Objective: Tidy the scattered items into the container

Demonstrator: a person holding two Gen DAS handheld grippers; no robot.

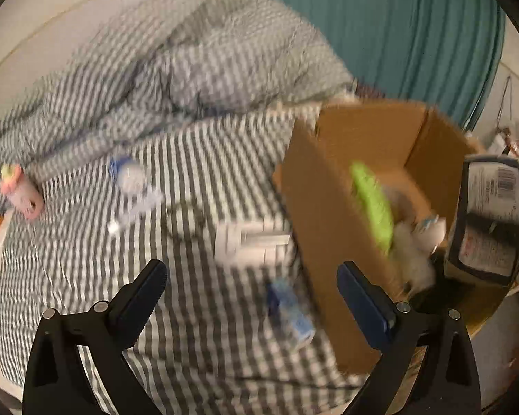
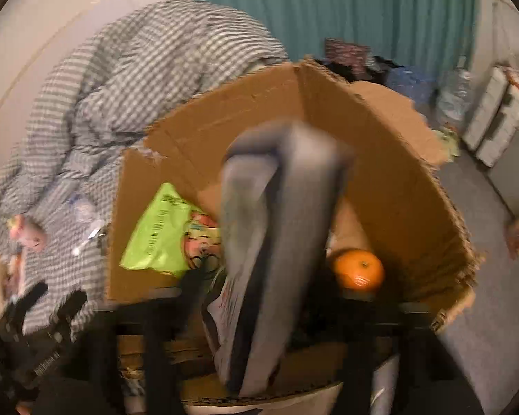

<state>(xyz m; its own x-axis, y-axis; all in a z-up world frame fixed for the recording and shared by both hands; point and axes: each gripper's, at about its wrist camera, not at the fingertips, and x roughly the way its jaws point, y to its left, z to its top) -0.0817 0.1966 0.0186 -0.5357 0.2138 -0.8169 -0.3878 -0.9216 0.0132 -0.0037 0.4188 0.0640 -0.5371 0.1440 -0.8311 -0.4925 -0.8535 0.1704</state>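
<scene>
1. Left wrist view: the left gripper (image 1: pixel 252 276) hangs over the striped bed sheet (image 1: pixel 197 173), jaws spread wide with nothing between them.
2. Right under that gap lies a small blue and white box (image 1: pixel 290 314), flat on the sheet, and just beyond it a white box (image 1: pixel 252 242), both close beside the cardboard box (image 1: pixel 328 242).
3. Further out on the sheet there's a white round thing with a blue edge (image 1: pixel 129 176), and near the left edge a pink toy (image 1: pixel 22 190); all blurred, so details are lost.
4. The cardboard box stands open at the right, a green packet (image 1: pixel 372 204) leaning inside with something white and fluffy (image 1: pixel 415 256) beside it.
5. Over its right-hand rim, a grey pouch with a barcode label (image 1: pixel 491 214) shows in this view.
6. Right wrist view: we're looking straight down into the cardboard box (image 2: pixel 398 173), and a grey pouch (image 2: pixel 276 242) fills the middle, standing on end, smeared with motion.
7. The right gripper (image 2: pixel 259 328) is a dark blur at the bottom; its jaws stand apart either side of the pouch, and I can't tell whether the pads touch it.
8. Inside the box: the green packet (image 2: pixel 159 235) at left, an orange (image 2: pixel 359 269) at right, apart from each other.
9. A rumpled checked duvet (image 2: pixel 138 79) is heaped behind the box, teal curtain (image 2: pixel 328 10) beyond.
</scene>
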